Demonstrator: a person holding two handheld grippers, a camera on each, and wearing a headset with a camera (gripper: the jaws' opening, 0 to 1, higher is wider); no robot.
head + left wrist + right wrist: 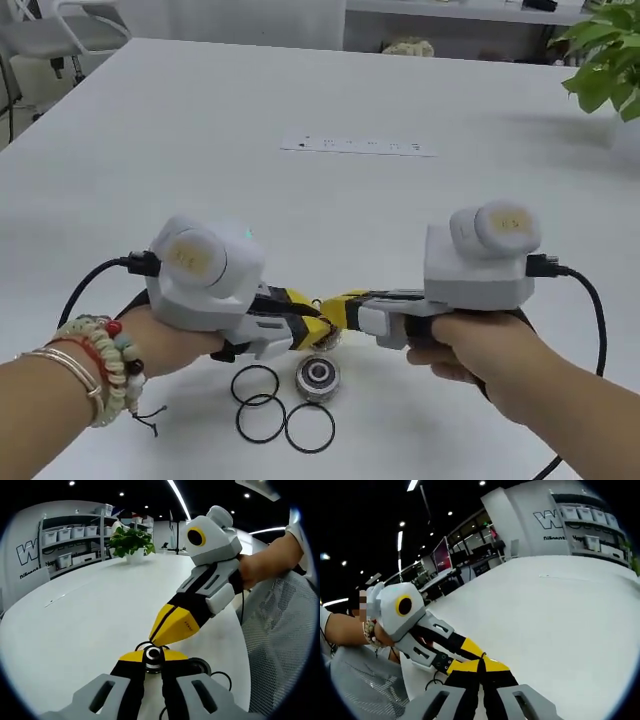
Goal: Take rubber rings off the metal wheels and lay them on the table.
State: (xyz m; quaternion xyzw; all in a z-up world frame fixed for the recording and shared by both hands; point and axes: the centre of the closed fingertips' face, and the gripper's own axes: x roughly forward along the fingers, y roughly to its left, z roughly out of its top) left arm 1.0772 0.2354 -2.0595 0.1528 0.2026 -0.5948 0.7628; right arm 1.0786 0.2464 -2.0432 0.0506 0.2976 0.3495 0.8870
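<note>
While three rubber rings (258, 400) lie flat on the white tabletop (330, 200), just left of a loose wheel (318, 377) resting there, a person holds two grippers tip to tip directly above that wheel. Farthest left of the loose wheel is the left hand (165, 345), with beaded bracelets at the wrist, gripping the left gripper (312, 325). Its yellow jaws are clenched on a second metal wheel, the held wheel (153, 656), which is clear of the tabletop just above the loose wheel. The right gripper (481, 665) reaches in from the right of the loose wheel. Its jaws are pressed together, and their tips touch the rim of the held wheel. Whether rubber is pinched between them cannot be told.

The step in hand looks like peeling a ring off the held wheel. To do it well, the left jaws should clamp only metal and leave the rubber free. The right jaws should catch one short section of ring, draw it outward over the rim, then work it round and off. The freed ring belongs beside the three left of the loose wheel.
</note>
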